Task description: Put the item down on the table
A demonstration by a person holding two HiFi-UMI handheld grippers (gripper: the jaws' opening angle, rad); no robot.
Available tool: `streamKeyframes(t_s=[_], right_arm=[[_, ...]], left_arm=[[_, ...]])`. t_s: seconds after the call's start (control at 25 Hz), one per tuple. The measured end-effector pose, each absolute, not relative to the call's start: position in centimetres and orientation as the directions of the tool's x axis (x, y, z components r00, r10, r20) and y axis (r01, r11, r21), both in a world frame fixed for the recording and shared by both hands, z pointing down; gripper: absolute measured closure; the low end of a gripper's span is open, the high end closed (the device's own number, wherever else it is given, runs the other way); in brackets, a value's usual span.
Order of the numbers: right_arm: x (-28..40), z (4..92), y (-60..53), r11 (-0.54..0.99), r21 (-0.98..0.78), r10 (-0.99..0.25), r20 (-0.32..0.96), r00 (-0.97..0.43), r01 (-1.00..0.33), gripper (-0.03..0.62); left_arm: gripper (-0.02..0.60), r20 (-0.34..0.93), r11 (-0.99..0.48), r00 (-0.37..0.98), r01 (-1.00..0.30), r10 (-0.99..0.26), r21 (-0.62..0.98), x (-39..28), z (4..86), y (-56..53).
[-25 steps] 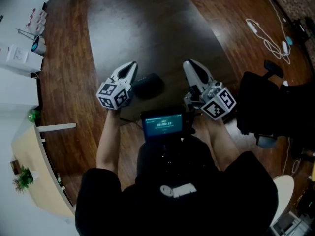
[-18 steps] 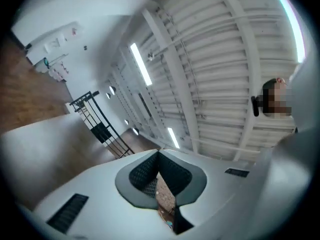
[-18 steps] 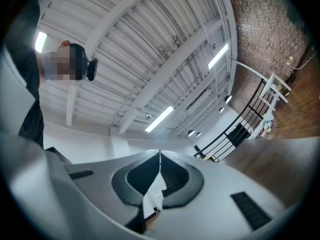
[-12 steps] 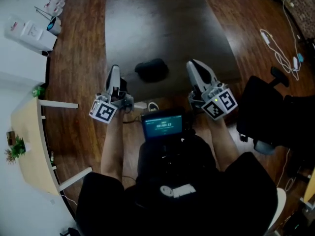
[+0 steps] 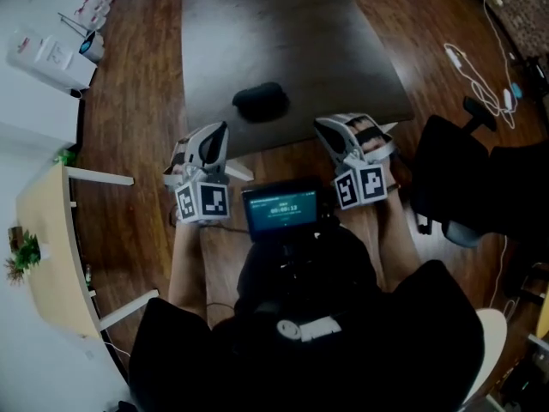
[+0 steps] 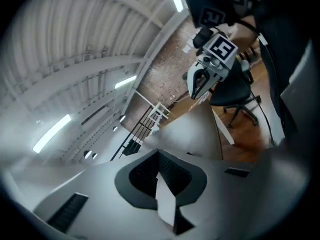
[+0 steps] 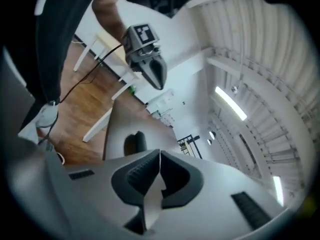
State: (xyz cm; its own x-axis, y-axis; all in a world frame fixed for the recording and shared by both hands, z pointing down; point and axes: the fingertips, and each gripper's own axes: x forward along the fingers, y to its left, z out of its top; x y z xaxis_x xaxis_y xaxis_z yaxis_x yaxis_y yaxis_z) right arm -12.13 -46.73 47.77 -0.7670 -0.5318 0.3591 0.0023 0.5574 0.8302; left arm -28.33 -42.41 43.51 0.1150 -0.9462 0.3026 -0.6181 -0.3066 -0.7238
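A dark rounded item point(image 5: 260, 99) lies alone on the dark table point(image 5: 283, 33), near its front edge. Both grippers are held back off the table, close to the person's body, apart from the item. My left gripper point(image 5: 220, 130) is shut and holds nothing; in its own view the jaws point(image 6: 159, 156) meet and point up toward the ceiling. My right gripper point(image 5: 322, 126) is also shut and holds nothing point(image 7: 160, 156). The right gripper view shows the item point(image 7: 135, 143) on the table point(image 7: 120, 124) and the left gripper point(image 7: 150, 59) above it.
A black office chair point(image 5: 467, 187) stands at the right, with white cables point(image 5: 480, 67) on the wood floor beyond it. A light wooden desk point(image 5: 51, 256) with a small plant and a white box point(image 5: 47, 58) are at the left. A lit screen point(image 5: 281, 209) sits on the person's chest.
Both grippers have drawn back from the table toward the body and tilted upward. The dark item stays where it lay on the table.
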Motion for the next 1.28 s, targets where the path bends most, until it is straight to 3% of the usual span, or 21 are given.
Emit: streamKeyframes(t_s=[0.08, 0.32, 0.72, 1.28], right_arm=[[-11.5, 49.2, -44.4, 0.562, 0.826, -0.528, 0.403, -0.748, 0.047, 0.583], [-10.8, 49.5, -35.1, 0.587, 0.809, -0.527, 0.402, -0.748, 0.021, 0.585], [-10.2, 47.4, -19.1, 0.572, 0.82, -0.537, 0.365, -0.76, -0.011, 0.585], [-8.0, 43.8, -13.4, 0.564, 0.821, -0.546, 0.29, -0.786, -0.089, 0.585]], left_arm=[[0.581, 0.332, -0.348, 0.133, -0.555, -0.934, -0.755, -27.0, 44.4, -40.4], [0.581, 0.382, -0.393, 0.126, -0.486, -0.915, -0.781, -26.0, 46.1, -30.7], [0.581, 0.381, -0.361, 0.077, -0.534, -0.921, -0.765, -25.6, 46.3, -13.8], [0.581, 0.376, -0.363, 0.091, -0.544, -0.922, -0.757, -22.5, 44.4, -8.9]])
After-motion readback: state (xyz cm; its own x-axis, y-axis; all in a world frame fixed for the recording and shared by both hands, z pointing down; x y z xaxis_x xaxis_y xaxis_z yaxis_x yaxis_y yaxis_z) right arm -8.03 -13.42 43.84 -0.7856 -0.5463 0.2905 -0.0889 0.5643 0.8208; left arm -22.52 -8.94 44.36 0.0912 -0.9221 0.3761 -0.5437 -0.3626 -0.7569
